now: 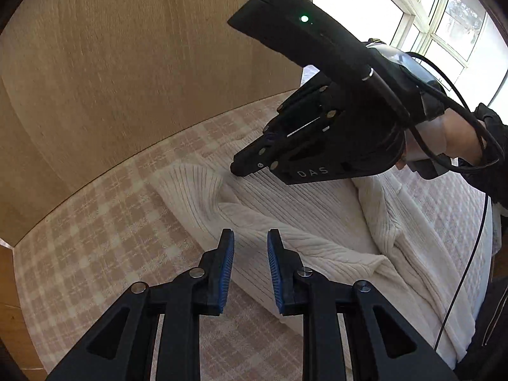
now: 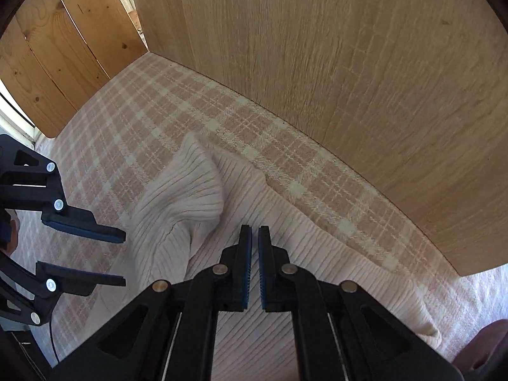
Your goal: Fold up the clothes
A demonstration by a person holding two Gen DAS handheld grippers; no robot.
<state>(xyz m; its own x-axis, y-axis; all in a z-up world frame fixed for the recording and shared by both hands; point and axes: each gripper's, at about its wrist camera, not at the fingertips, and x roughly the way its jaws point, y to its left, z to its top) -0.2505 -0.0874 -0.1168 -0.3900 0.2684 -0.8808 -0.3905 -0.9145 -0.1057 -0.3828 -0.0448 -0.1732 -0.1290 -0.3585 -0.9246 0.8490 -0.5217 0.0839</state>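
Sweater (image 1: 295,222) first, since it is the biggest thing before us: a cream ribbed knit lying on a bed with a pink-and-white checked cover (image 1: 95,238), close along a tall wooden panel (image 1: 143,63) that rises behind it. We judge the folding to be partly done. One side of the knit already lies turned over the body, making a long straight edge down the middle, and the lower part near the person's dark sleeve (image 1: 489,146) is bunched into a thick roll. The end nearest the panel is not tidy yet: a ribbed flap (image 2: 177,190) stands up in a soft hump with a deep crease beside it. So we think what remains is flattening or turning in that end, then doubling the whole piece into a compact stack. How many folds are intended we cannot tell.

Our right hand-held gripper (image 2: 255,238) points steeply down at the knit beside the hump. Its blue pads sit almost together with only a thin slit between them, and we see no cloth caught in that slit; from the left wrist view its tip looks to touch the fabric, though we cannot be sure.

Our left hand-held gripper (image 1: 250,238) hovers over the near edge of the sweater, fingers moderately apart, with nothing between them.
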